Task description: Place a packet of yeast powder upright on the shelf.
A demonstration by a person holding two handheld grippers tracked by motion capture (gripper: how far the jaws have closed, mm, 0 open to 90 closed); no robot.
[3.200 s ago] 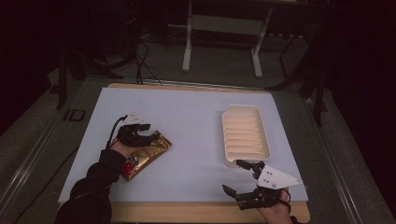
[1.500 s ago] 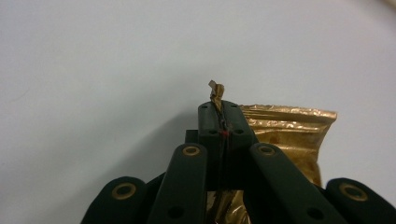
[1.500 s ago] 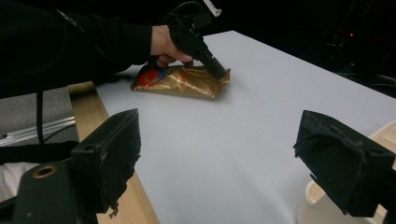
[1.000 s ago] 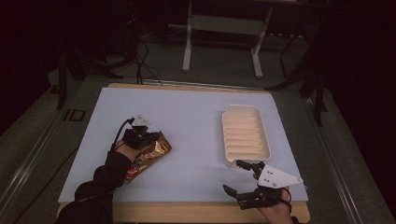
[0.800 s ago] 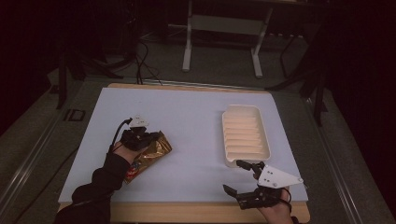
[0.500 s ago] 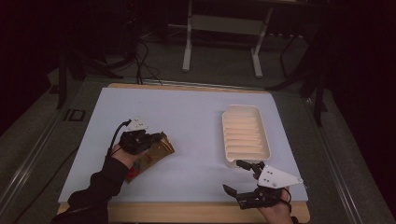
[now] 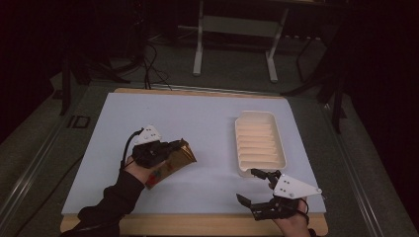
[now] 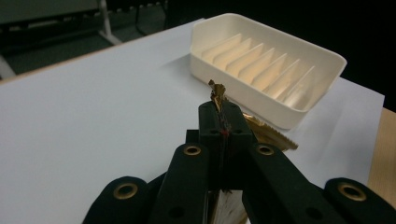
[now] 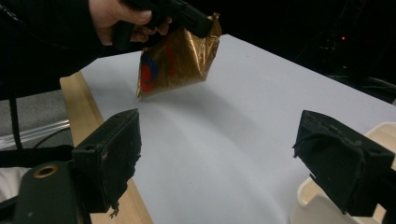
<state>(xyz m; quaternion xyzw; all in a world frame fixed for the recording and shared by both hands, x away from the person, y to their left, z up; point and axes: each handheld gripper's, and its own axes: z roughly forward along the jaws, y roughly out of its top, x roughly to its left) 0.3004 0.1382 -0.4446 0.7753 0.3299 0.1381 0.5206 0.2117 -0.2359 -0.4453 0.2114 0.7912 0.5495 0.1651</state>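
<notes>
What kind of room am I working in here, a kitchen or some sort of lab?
Probably a lab or recording workspace, not a kitchen: a wooden table covered with a plain white sheet, dark surroundings, loose cables on the floor, and a metal stand behind.

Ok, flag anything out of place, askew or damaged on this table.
Nothing stands out. The gold snack packet hangs tilted off the table only because the left gripper pinches its crimped edge. The ribbed cream tray sits empty and intact, and the right gripper waits open.
</notes>
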